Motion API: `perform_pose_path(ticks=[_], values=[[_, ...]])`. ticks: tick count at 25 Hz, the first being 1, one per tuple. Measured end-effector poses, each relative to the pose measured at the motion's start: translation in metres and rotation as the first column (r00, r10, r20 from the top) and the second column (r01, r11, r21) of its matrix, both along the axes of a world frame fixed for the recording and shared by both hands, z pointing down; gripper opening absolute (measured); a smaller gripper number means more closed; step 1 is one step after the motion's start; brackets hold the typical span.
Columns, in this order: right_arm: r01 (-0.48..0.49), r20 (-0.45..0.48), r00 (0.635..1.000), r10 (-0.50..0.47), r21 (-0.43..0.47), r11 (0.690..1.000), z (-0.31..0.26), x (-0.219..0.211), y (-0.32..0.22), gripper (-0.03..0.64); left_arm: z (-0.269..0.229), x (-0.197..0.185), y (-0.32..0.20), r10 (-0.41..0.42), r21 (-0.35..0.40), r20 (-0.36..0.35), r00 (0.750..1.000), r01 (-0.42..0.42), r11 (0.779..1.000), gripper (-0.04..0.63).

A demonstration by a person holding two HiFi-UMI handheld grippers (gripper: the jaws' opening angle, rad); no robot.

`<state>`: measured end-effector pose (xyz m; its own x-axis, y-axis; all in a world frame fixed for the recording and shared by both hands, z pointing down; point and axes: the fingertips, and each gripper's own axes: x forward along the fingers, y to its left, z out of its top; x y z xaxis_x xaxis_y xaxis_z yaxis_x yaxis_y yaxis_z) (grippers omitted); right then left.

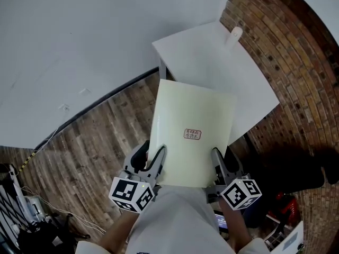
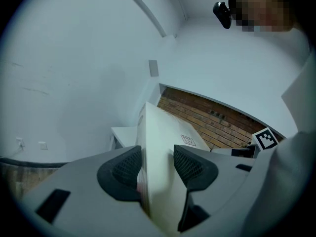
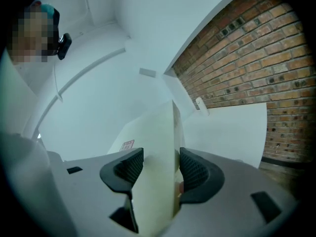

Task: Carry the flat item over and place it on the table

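We see a flat cream board, rectangular, smooth and matte, with a small red-printed label near the middle of its face. In the head view it sits at centre frame, held off the floor. Its far edge overlaps the near corner of the white table at upper centre.

The left gripper grips the board's near left corner. In the left gripper view, the ribbed dark pads are closed to a narrow gap on the board, one pad on each face. The right gripper grips the near right corner. In the right gripper view, its pads clamp the board in the same way, and the board's edge shows a slight thickness.

The board's long axis runs from the bottom of the frame towards the top, leaning slightly to the upper right, with the label face up towards the head camera.

Wood-plank flooring lies at left, and a brick-patterned surface at right. A small white cylinder rests on the table's far part.
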<state>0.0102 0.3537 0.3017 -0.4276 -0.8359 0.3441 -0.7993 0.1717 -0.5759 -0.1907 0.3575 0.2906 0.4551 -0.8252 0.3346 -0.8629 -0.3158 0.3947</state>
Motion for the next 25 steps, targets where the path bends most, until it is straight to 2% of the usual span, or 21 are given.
perform_pose_path(ticks=[5, 9, 13, 17, 25], values=[[-0.002, 0.039, 0.999, 0.003, -0.013, 1.0, 0.003, 0.017, -0.101, 0.23, 0.0, 0.015, -0.103, 0.008, -0.022, -0.024, 1.0, -0.009, 1.0, 0.212], [-0.011, 0.059, 0.998, 0.012, -0.025, 1.0, 0.004, 0.033, -0.175, 0.23, -0.002, 0.032, -0.18, 0.008, -0.029, 0.026, 1.0, -0.008, 1.0, 0.207], [-0.012, 0.071, 0.997, 0.014, -0.029, 1.0, 0.007, 0.042, -0.236, 0.23, 0.001, 0.041, -0.241, 0.009, -0.037, 0.027, 1.0, -0.008, 0.999, 0.207], [-0.002, 0.072, 0.997, 0.005, -0.045, 0.999, 0.008, 0.051, -0.276, 0.23, 0.003, 0.049, -0.278, -0.001, -0.052, 0.018, 1.0, 0.002, 0.999, 0.207], [-0.024, 0.081, 0.996, 0.028, -0.048, 0.999, 0.004, 0.066, -0.319, 0.229, 0.004, 0.062, -0.326, 0.018, -0.064, 0.004, 1.0, -0.018, 0.998, 0.207]])
